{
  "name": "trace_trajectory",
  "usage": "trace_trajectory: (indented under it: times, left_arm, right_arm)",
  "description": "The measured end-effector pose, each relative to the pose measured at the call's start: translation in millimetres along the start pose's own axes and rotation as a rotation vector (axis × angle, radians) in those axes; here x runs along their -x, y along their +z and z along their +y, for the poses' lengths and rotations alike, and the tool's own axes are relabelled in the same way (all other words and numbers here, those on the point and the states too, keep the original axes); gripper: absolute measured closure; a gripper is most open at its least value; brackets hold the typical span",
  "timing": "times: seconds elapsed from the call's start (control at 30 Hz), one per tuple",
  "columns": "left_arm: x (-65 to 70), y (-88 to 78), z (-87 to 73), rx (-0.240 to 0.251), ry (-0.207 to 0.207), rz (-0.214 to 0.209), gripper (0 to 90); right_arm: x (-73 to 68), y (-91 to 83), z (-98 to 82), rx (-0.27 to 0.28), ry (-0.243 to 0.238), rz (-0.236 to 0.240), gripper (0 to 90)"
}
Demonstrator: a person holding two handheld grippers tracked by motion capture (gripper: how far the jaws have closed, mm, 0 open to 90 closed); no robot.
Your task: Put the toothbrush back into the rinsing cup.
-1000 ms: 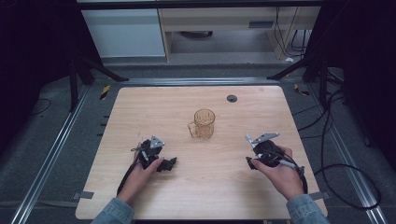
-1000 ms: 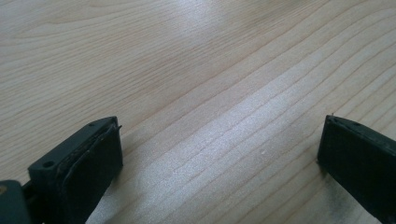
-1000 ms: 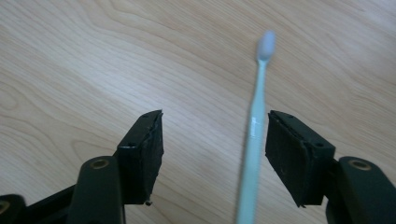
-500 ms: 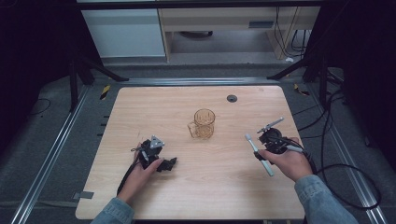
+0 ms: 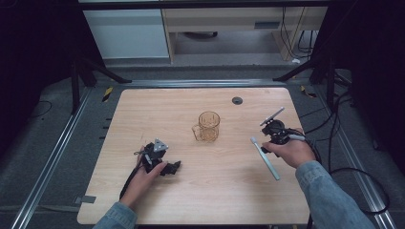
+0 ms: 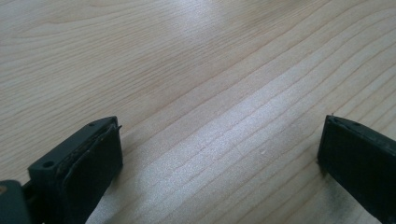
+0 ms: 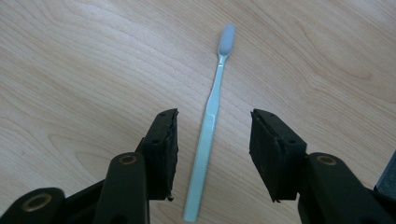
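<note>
Right gripper (image 7: 212, 154) jaws, which have just been closing, are held partly apart astride the pale toothbrush (image 7: 208, 135) at lower centre, pads untouching it.

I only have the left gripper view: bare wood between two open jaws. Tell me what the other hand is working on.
Observer: The right gripper hangs over a pale blue toothbrush that lies flat on the table; its jaws have just been closing, with the handle between them, untouched.
Operator: Say what else is on the table.
Observer: A clear amber mug stands upright near the middle, apart from the toothbrush.
Operator: Place my gripper.
Observer: The left gripper rests on the wood, nearer the person than the mug.
</note>
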State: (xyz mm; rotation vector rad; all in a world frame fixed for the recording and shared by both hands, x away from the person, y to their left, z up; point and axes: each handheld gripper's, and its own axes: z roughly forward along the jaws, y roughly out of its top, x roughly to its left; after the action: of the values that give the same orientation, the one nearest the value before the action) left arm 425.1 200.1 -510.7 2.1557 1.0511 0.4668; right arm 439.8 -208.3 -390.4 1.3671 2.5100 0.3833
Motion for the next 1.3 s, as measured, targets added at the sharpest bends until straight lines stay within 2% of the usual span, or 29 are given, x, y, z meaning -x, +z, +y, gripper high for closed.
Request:
trace_trajectory:
  times: [0.23, 0.33, 0.67, 1.0, 1.3]
  left_arm:
    - [0.0, 0.0, 0.0, 0.0, 0.0, 0.0, 0.0]
    - [0.0, 0.0, 0.0, 0.0, 0.0, 0.0, 0.0]
    - [0.0, 0.0, 0.0, -0.001, 0.0, 0.0, 0.0]
    - [0.0, 0.0, 0.0, 0.0, 0.0, 0.0, 0.0]
    - [0.0, 0.0, 0.1, 0.0, 0.0, 0.0, 0.0]
  right_arm:
    - [6.5, 1.4, 6.6, -0.015, -0.002, -0.006, 56.0]
    - [7.6, 4.2, 8.6, -0.027, 0.009, 0.007, 57.8]
    - [11.4, 28.8, 17.5, -0.116, 0.026, 0.023, 62.9]
    - [17.6, 49.8, 23.3, -0.154, 0.05, 0.032, 66.8]
    - [12.6, 65.9, 24.3, -0.184, 0.058, 0.056, 68.7]
